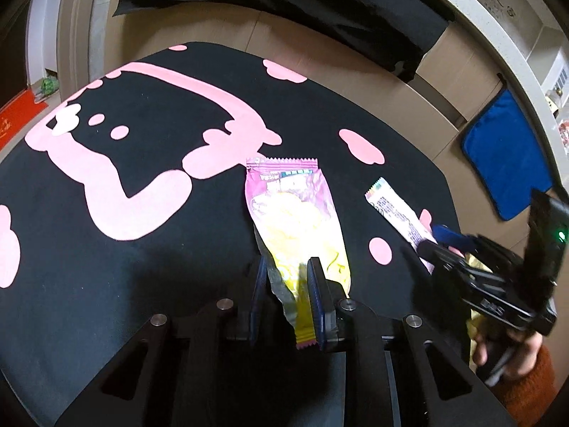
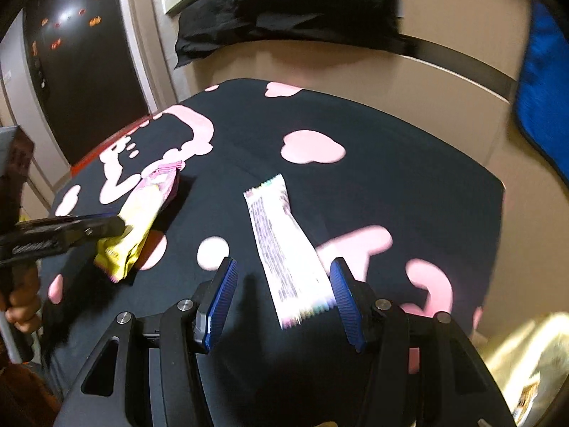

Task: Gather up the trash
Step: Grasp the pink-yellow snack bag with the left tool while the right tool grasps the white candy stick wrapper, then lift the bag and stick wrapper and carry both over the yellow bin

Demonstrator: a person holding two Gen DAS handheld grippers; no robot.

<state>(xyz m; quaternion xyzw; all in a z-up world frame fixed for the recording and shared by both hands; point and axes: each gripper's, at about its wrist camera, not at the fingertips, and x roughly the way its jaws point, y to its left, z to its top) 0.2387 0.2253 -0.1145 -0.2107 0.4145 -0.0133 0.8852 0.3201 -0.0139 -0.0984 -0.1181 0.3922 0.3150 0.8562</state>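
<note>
Trash here means two wrappers. The crinkly pink-and-yellow plastic snack wrapper (image 1: pixel 298 220) lies on the black desk (image 1: pixel 149 249) with pink shapes, and your left tool (image 1: pixel 286 277) is pinched narrow on its near end. It is gripped but not yet lifted away. The long white printed wrapper (image 2: pixel 284 245) lies at about three o'clock from it. Your right tool (image 2: pixel 284 281) stands wide around its near end, not squeezing. I'd say you are early on: no bin shows, and both wrappers still need carrying off.
</note>
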